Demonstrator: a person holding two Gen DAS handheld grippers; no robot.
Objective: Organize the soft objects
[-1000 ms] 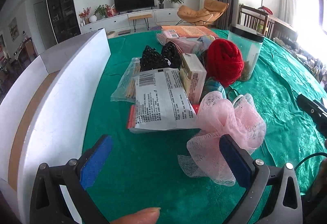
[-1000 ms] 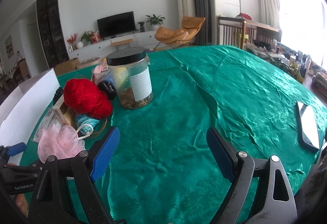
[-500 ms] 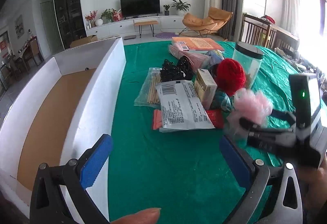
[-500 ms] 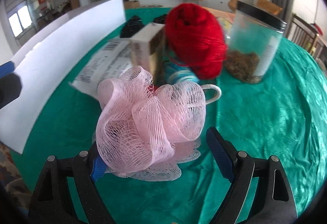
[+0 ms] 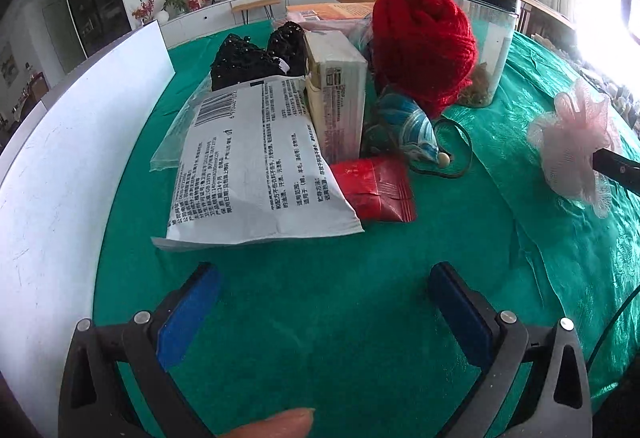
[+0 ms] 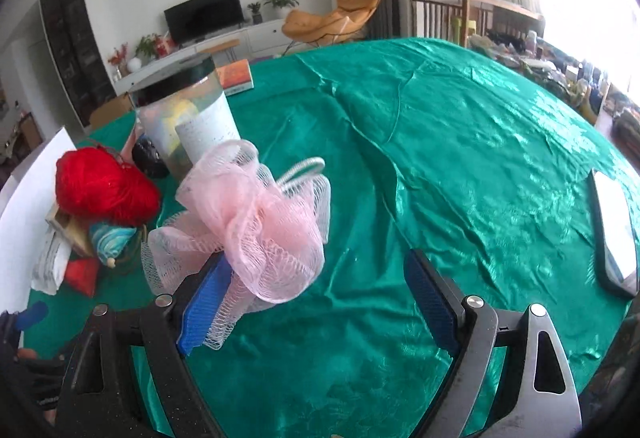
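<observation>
Above the green-clothed counter (image 6: pixel 460 142), the right tool (image 6: pixel 316 302) has its blue-padded fingers spread wide, yet the pink mesh bath pouf (image 6: pixel 256 222) hangs off the inner face of its left finger (image 6: pixel 204 302), snagged on the pad rather than pinched between both. Half a second ago the pouf sat low between the fingers, close to the pile; now it is lifted clear of the cloth and carried away from the pile toward the counter's open middle, with the jar behind it. The pouf is a loose bunch of gathered pale pink netting with ragged frills drooping below the finger and a white cord loop (image 6: pixel 300 170) sticking out on top.

The left tool (image 5: pixel 320 310) is also spread and empty, low over bare cloth near the counter's near edge; it has dropped closer to the pile than before. A fingertip shows at the bottom of its view. In front of it lie a white printed packet (image 5: pixel 256 166), a red sachet (image 5: pixel 376 186), a cream carton (image 5: pixel 340 98), a blue patterned pouch (image 5: pixel 404 126), a ball of red yarn (image 5: pixel 424 42), a black beaded item (image 5: pixel 256 58) and a clear jar with a black lid (image 5: pixel 488 38). A white cardboard box wall (image 5: pixel 60 166) runs along the counter's left edge. From this side the pouf (image 5: pixel 572 150) floats at far right.
</observation>
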